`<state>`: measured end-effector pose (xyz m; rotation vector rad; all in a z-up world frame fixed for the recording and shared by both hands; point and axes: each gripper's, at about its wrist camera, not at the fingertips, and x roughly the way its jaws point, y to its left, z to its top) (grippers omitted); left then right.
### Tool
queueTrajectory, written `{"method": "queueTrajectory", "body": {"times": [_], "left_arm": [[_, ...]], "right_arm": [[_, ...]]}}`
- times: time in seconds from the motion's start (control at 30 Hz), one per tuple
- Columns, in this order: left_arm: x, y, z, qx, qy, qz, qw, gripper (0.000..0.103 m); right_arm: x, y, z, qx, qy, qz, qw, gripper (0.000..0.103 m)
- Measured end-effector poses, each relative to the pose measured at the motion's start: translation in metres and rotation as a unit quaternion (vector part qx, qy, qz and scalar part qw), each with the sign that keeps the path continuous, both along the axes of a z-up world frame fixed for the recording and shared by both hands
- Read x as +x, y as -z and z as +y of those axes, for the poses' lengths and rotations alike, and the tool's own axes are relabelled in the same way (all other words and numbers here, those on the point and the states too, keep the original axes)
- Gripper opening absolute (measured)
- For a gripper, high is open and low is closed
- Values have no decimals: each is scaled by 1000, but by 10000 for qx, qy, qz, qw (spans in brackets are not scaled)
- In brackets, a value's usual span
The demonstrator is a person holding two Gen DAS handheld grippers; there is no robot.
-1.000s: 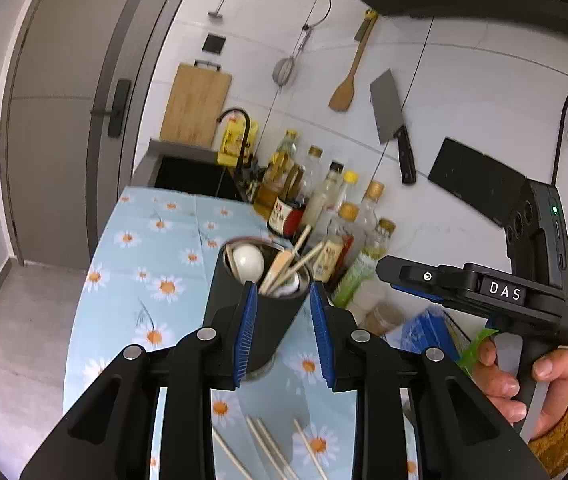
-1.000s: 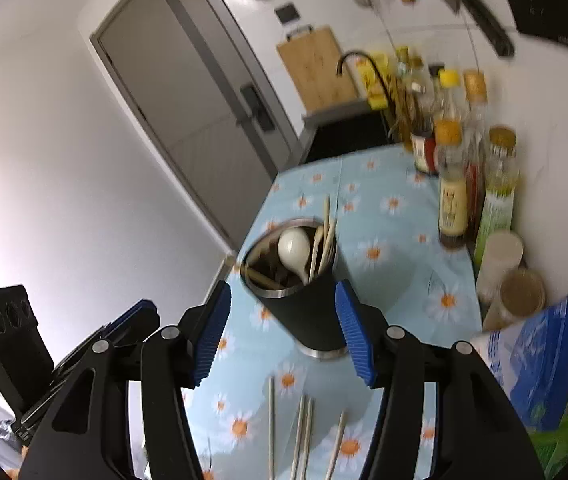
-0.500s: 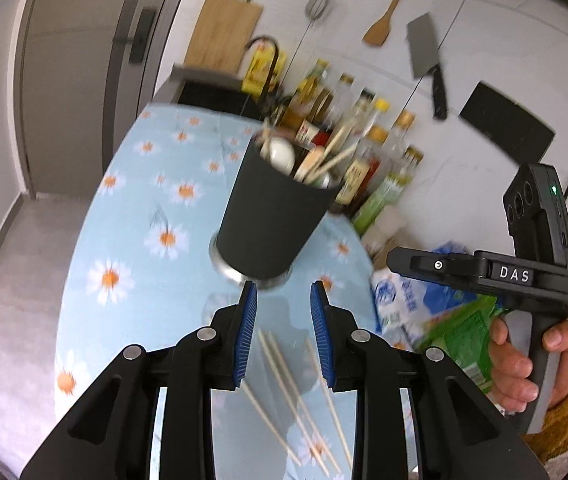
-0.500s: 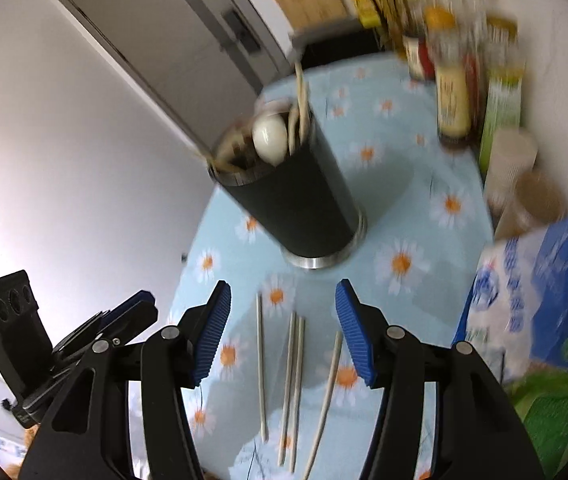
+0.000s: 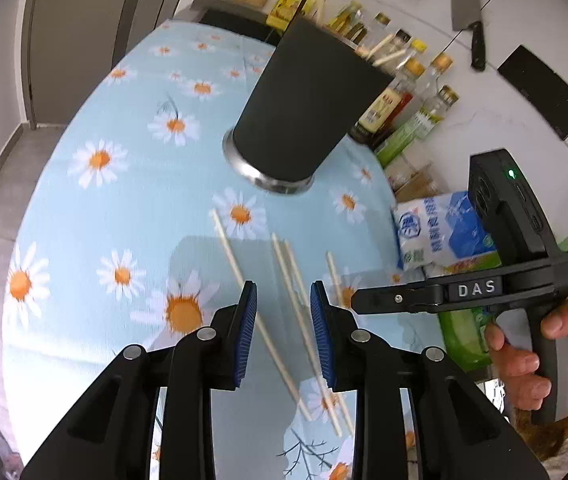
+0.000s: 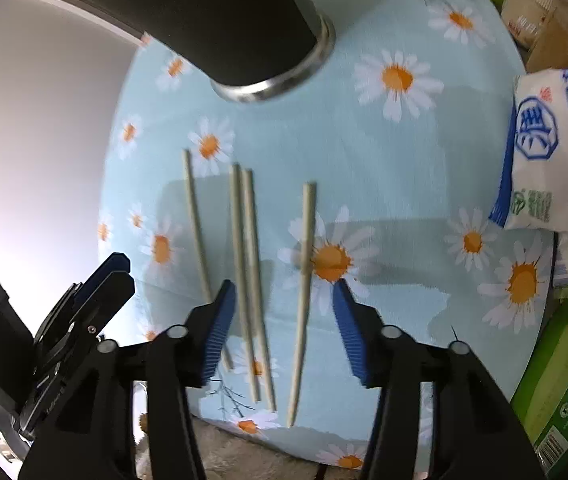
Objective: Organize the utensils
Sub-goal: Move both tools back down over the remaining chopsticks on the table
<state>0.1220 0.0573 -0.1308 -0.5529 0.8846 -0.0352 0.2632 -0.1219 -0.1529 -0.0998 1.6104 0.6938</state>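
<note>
Several pale wooden chopsticks (image 5: 284, 276) lie loose on the daisy tablecloth in front of the black utensil holder (image 5: 304, 112), which has chopstick tips showing above its rim. My left gripper (image 5: 284, 292) hovers over them, open by a narrow gap, with nothing between its blue pads. In the right wrist view my right gripper (image 6: 283, 286) points steeply down over the chopsticks (image 6: 246, 260). Its jaws are closing, and the pads touch nothing. A close pair and one single chopstick (image 6: 304, 280) lie beneath the gap. The holder (image 6: 224, 20) stands just beyond.
A white-and-blue salt bag (image 6: 556, 152) and a green package (image 6: 564, 380) sit to the right of the chopsticks. Sauce bottles (image 5: 404, 92) line the wall behind the holder. The table's front edge (image 6: 284, 436) is close under the chopstick tips. A hand holds the right gripper (image 5: 444, 300).
Both grippers have sunk and tipped down from the holder's rim to the chopsticks on the cloth. The right jaws stand narrower than before. The left jaws keep the same gap.
</note>
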Motion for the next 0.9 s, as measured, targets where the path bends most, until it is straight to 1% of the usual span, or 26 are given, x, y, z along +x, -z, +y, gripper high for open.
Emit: {"method": "queueTrajectory", "body": {"times": [0.03, 0.13, 0.2, 0.23, 0.3, 0.33, 0.57, 0.67, 0.73, 0.9], "left_arm": [[-1, 3, 0, -11, -15, 34, 10000, 27], [-2, 10, 2, -102, -56, 101, 9999, 27], [-3, 15, 6, -205, -107, 143, 9996, 26], [-3, 16, 7, -191, -124, 157, 9996, 26], [-5, 20, 11, -227, -175, 185, 9994, 26], [-5, 21, 12, -264, -195, 201, 9993, 26], [-3, 25, 16, -304, -228, 276, 9989, 26], [-1, 25, 16, -311, -218, 280, 9989, 27], [-1, 26, 17, -358, -229, 284, 9987, 26], [1, 28, 17, -338, -228, 401, 9984, 27]], "right_arm": [[0, 3, 3, -68, -49, 24, 10000, 40], [-3, 11, 10, -236, -120, 107, 9996, 38], [-4, 13, 15, -455, -160, 1, 9988, 35], [-5, 14, 17, -544, -189, -53, 9983, 33], [-7, 17, 22, -704, -187, -50, 9973, 31], [-8, 19, 24, -744, -191, -32, 9970, 28], [-20, 16, 42, -1171, -289, -523, 9913, 14], [-23, 15, 46, -1279, -220, -690, 9891, 7], [-26, 12, 46, -1306, -261, -790, 9879, 6], [-25, 13, 43, -1189, -139, -694, 9904, 6]]}}
